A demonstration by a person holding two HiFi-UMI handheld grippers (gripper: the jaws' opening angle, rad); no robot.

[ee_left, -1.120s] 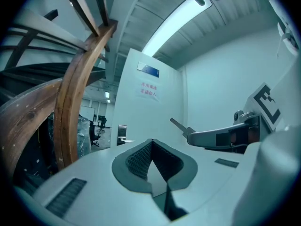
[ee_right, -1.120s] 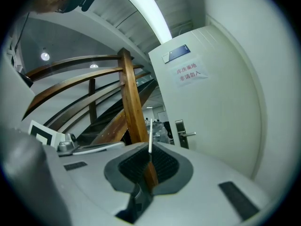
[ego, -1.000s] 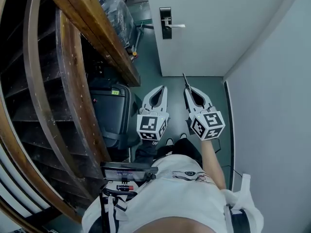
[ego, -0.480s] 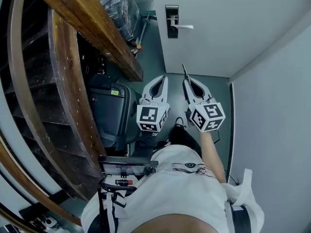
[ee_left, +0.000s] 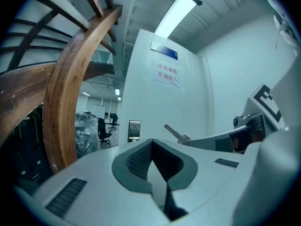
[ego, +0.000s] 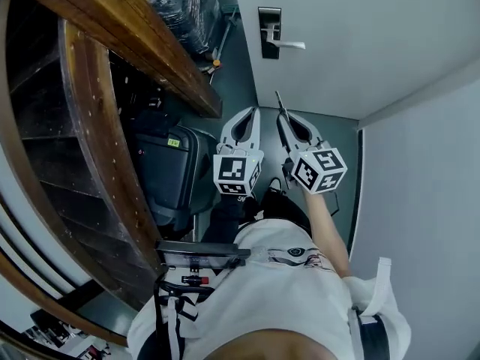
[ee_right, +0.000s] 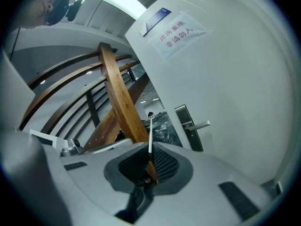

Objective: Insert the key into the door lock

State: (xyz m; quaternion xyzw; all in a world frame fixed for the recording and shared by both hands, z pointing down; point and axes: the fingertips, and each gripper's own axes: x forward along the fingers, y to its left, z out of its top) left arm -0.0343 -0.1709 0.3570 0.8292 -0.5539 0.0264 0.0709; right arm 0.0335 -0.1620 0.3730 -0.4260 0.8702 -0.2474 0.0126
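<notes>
Right gripper (ego: 286, 120): shut on the thin silver metal key (ego: 280, 103), whose blade sticks out past the fingertips toward the white door (ego: 360, 36).
Left gripper (ego: 243, 115): jaws together at the tips with nothing between them, just beside the right gripper.
Key position: in the air, well apart from the lock.
Lock: dark rectangular lock plate (ego: 269, 31) with a silver lever handle (ego: 289, 45), near the door's edge by the stairs.
Surroundings: curved wooden stair rail (ee_right: 117, 93) on the left; paper sign with red characters (ee_right: 181, 34) high on the door.
</notes>
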